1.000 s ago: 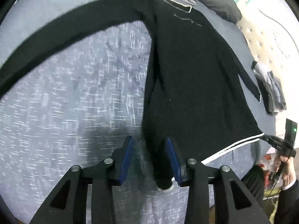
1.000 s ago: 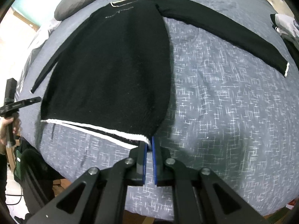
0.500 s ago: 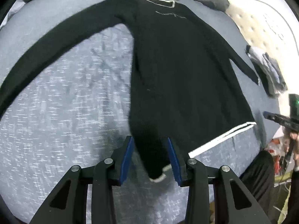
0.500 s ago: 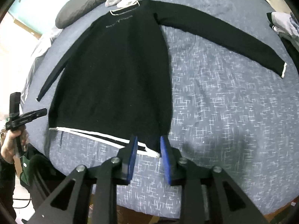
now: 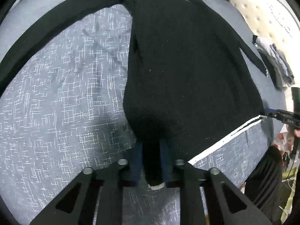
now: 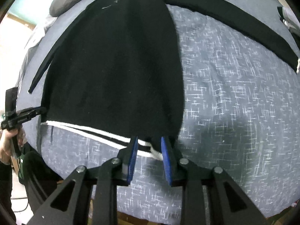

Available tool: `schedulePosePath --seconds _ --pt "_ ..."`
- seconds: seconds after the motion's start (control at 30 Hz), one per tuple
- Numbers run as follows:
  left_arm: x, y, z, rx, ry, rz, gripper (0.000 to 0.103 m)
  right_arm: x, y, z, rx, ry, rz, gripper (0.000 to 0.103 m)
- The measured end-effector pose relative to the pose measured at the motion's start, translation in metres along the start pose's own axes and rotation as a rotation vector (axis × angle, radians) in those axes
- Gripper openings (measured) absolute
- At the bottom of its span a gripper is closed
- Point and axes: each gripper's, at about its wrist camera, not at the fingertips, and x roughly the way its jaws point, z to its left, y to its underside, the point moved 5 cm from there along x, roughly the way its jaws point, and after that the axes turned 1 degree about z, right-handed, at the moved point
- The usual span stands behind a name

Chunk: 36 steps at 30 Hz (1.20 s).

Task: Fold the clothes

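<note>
A: Where is the black sweater point(image 5: 187, 65) now?

B: Flat on the bed point(image 5: 61, 97). A second ago the left gripper point(image 5: 151, 161) stood open around its hem corner; now its jaws are closing on it.

A: And the right gripper point(image 6: 149, 155)?

B: It was shut on the other corner; now its jaws stand apart around it. Bare bed lies beside both sleeves.

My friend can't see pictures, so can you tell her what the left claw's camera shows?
A black sweater with a white-striped hem lies spread flat on a blue-grey patterned bedspread. The left claw is closing on the sweater's bottom corner, which sits between its blue pads. At the right edge, the right claw reaches the hem's other corner.
</note>
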Motion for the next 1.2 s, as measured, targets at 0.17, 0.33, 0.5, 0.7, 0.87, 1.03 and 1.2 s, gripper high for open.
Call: schedulePosePath --seconds 0.17,0.33,0.5,0.7,0.87,1.03,1.2 --pt "-0.012 0.000 -0.003 0.009 0.025 -0.019 0.007 0.012 -0.002 -0.005 0.011 0.009 0.014 0.026" --pt "-0.030 0.001 -0.009 0.006 0.056 -0.046 0.007 0.004 -0.004 -0.003 -0.016 0.008 -0.019 0.004" --pt "-0.056 -0.002 -0.020 0.005 0.082 -0.087 0.006 -0.028 -0.007 -0.002 -0.042 -0.008 -0.086 0.003" --pt "-0.087 -0.005 -0.049 0.010 0.116 -0.125 0.006 -0.091 -0.005 -0.007 -0.055 -0.034 -0.187 0.003" --pt "-0.077 -0.007 -0.076 0.021 0.136 -0.104 0.006 -0.097 0.001 -0.023 -0.019 -0.010 -0.206 0.003" --pt "-0.045 -0.001 -0.080 -0.044 0.142 -0.028 0.007 -0.071 0.010 -0.044 0.030 0.013 -0.165 0.003" --pt "-0.030 0.007 -0.070 -0.077 0.128 0.004 0.013 -0.056 0.011 -0.054 0.039 0.024 -0.139 0.003"
